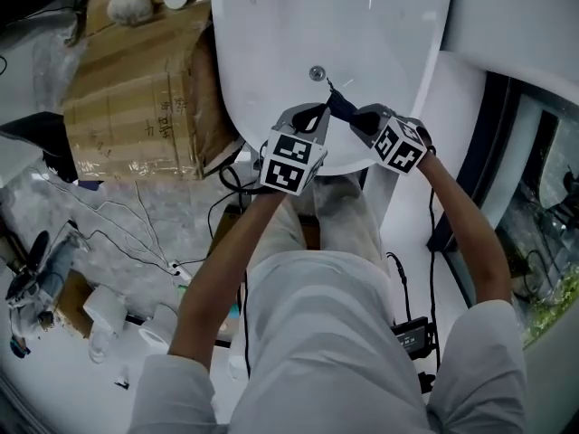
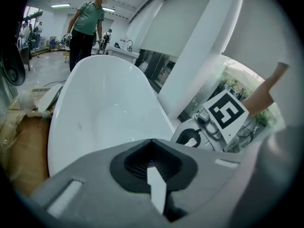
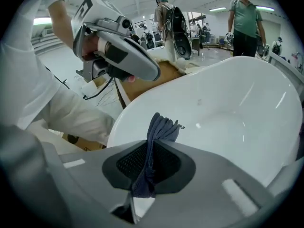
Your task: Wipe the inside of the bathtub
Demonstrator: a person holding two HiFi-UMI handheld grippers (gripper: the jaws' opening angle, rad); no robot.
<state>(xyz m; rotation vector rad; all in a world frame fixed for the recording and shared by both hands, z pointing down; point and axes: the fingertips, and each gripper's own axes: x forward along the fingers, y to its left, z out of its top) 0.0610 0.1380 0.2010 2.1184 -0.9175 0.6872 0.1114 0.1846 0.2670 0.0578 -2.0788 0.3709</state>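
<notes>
The white bathtub (image 1: 362,25) fills the top middle of the head view, its drain (image 1: 316,73) near the close end. Both grippers hover side by side over the tub's near rim. My right gripper (image 1: 356,116) is shut on a dark blue cloth (image 1: 340,103); in the right gripper view the cloth (image 3: 160,127) sticks up from the right gripper (image 3: 152,144) over the tub's basin (image 3: 228,103). My left gripper (image 1: 318,114) is shut with nothing in it, and the left gripper (image 2: 152,142) points along the tub (image 2: 104,108). The two are a hand's width apart.
A big cardboard box (image 1: 136,89) stands against the tub's left side. Cables (image 1: 136,233) and plastic wrap lie on the floor at left. A white pillar and window frame (image 1: 507,80) border the right. People (image 3: 246,18) stand beyond the tub's far end.
</notes>
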